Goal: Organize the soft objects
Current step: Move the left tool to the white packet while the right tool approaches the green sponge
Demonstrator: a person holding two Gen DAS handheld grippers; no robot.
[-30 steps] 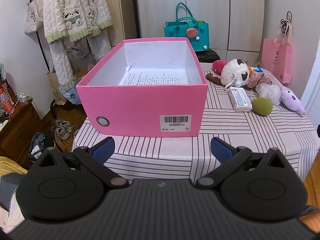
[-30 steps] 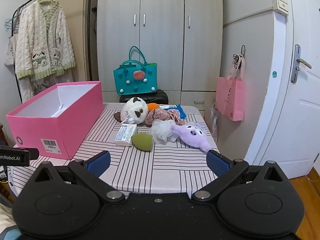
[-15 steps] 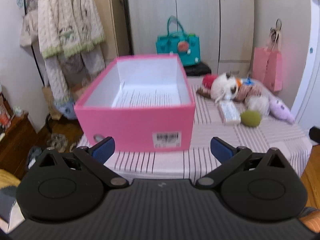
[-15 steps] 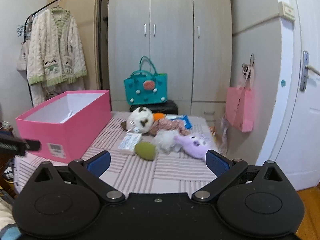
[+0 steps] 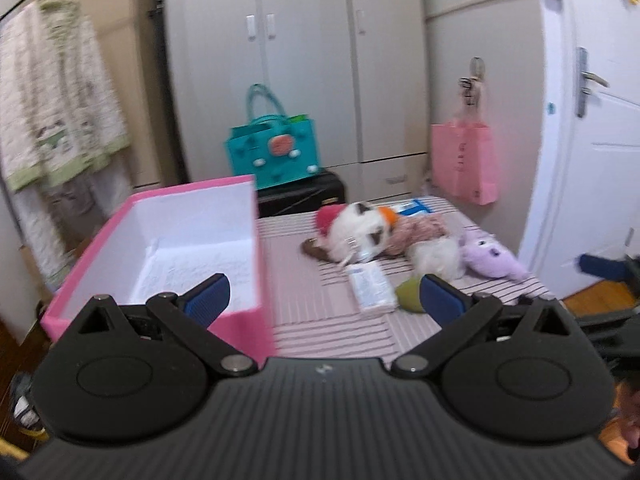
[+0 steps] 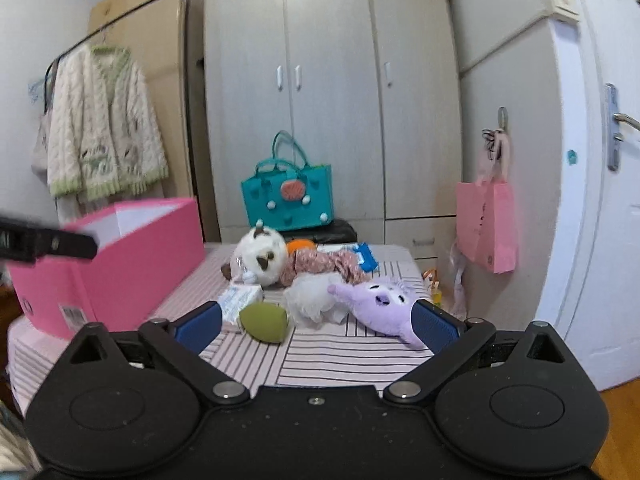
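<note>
A pink box (image 5: 168, 256), open on top with paper inside, stands on the left of the striped table (image 5: 320, 316); it also shows in the right wrist view (image 6: 132, 264). To its right lie soft things: a white plush (image 6: 262, 258), a purple plush (image 6: 380, 306), a white fluffy puff (image 6: 314, 300), a green sponge (image 6: 264, 322) and a tissue pack (image 6: 240, 298). My left gripper (image 5: 322, 294) is open and empty above the table's near edge. My right gripper (image 6: 316, 324) is open and empty in front of the toys.
A teal bag (image 6: 286, 196) sits on a black case behind the table. A pink paper bag (image 6: 486, 224) hangs at the right by a white door. A wardrobe stands behind. A cardigan (image 6: 104, 144) hangs on a rack at the left.
My left gripper has swung right and risen, so the toys are now in front of it. My right gripper has moved closer to the toys. Both stay open.
</note>
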